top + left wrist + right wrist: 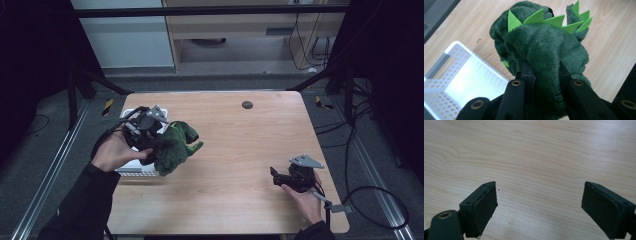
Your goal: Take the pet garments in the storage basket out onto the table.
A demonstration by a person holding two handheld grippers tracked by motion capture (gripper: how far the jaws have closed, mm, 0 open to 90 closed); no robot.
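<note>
A dark green plush dinosaur with light green felt spikes hangs above the table beside a white perforated basket. My left gripper is shut on the plush toy, its jaws sunk into the fur on both sides. The basket lies below and to the left in the left gripper view. My right gripper rests low over the wooden table at the near right, open, with nothing between its pads but bare wood.
A small dark round disc sits near the table's far edge. A black cable loops on the floor to the right. Metal rails run along both sides of the table.
</note>
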